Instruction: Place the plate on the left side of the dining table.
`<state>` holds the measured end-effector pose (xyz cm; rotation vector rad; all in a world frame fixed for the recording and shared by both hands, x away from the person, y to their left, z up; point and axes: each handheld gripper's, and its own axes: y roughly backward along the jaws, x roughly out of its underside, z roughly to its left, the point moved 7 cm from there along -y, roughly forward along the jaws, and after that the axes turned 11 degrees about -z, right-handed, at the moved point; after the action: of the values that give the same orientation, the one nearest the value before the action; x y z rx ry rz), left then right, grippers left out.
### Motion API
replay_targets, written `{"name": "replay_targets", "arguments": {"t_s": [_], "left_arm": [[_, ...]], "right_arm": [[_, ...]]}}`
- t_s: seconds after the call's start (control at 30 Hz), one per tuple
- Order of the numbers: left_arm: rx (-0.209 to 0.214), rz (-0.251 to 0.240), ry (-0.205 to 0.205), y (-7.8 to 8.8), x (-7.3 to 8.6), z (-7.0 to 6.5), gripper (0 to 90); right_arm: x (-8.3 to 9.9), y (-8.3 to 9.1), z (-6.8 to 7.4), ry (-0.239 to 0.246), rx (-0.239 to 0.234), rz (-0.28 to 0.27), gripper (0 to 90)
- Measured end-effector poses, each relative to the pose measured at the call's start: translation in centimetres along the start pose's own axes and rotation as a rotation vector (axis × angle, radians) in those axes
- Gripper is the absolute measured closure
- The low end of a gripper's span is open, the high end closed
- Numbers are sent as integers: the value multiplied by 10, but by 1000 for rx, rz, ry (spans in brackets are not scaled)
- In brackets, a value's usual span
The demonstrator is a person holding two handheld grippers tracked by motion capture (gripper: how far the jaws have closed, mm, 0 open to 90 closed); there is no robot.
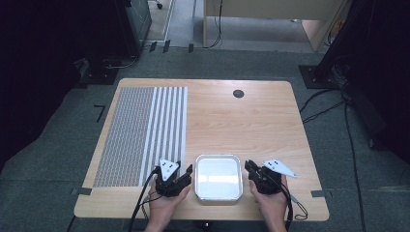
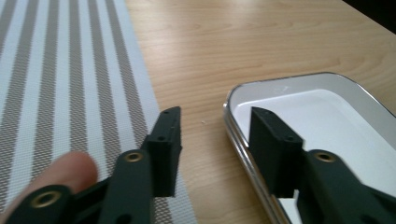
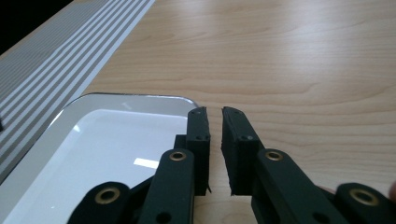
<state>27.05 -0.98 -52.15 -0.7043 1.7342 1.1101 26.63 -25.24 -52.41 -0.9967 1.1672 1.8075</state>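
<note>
While both hands sit at the near table edge, the left gripper (image 1: 185, 172) has its 2 jaws about half open, 1 outside and 1 inside the left rim of the tray (image 2: 233, 100), not pressing it. The right gripper (image 1: 249, 168) straddles the tray's right rim with jaws narrowed to a slim gap; whether they pinch the rim cannot be told. Between the 2 grippers lies the white tray. Left of the left gripper lies the striped placemat (image 1: 145, 130); beyond both, the bare wooden table (image 1: 241, 121) leaves open room.
</note>
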Motion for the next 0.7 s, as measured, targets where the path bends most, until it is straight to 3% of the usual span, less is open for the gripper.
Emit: {"name": "replay_targets", "arguments": {"t_s": [0.2, 0.53, 0.7], "left_arm": [[25, 38, -22, -4, 10, -11, 677], [50, 56, -44, -5, 16, -15, 766], [63, 61, -47, -5, 17, -17, 753]], "right_arm": [[7, -1, 6, -51, -62, 31, 857], [16, -6, 4, -104, -68, 85, 874], [19, -6, 7, -106, -70, 98, 873]]}}
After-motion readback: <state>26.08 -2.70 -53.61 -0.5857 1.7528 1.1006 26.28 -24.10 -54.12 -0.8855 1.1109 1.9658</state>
